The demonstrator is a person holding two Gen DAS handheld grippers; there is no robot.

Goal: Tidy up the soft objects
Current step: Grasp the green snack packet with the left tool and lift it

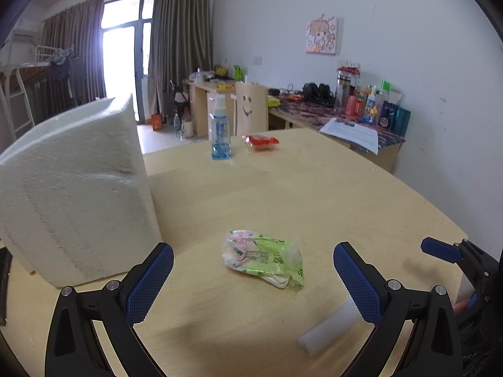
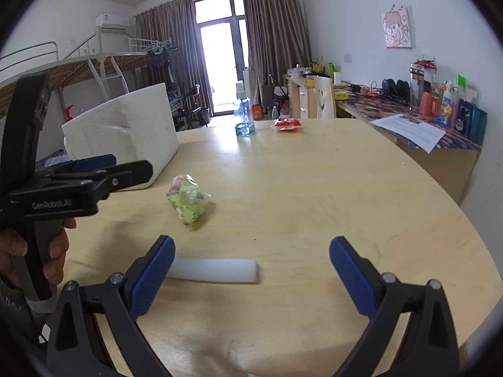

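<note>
A crumpled green and pink soft packet [image 1: 263, 258] [image 2: 187, 198] lies on the pale wooden table [image 1: 283, 188] [image 2: 314, 188]. My left gripper [image 1: 253, 275] is open, its blue pads either side of the packet and just short of it. A white foam stick [image 2: 213, 270] [image 1: 330, 330] lies near the table's front. My right gripper [image 2: 251, 270] is open above the table, the stick's left end by its left pad. A big white foam block [image 1: 72, 188] [image 2: 125, 128] stands at the left. A red packet [image 1: 261, 142] [image 2: 287, 124] lies at the far side.
A blue spray bottle [image 1: 220, 132] [image 2: 244, 113] stands on the far side of the table beside the red packet. A hand [image 2: 47, 251] holds the left gripper's handle at the left edge. A cluttered desk [image 1: 345, 116] runs along the right wall.
</note>
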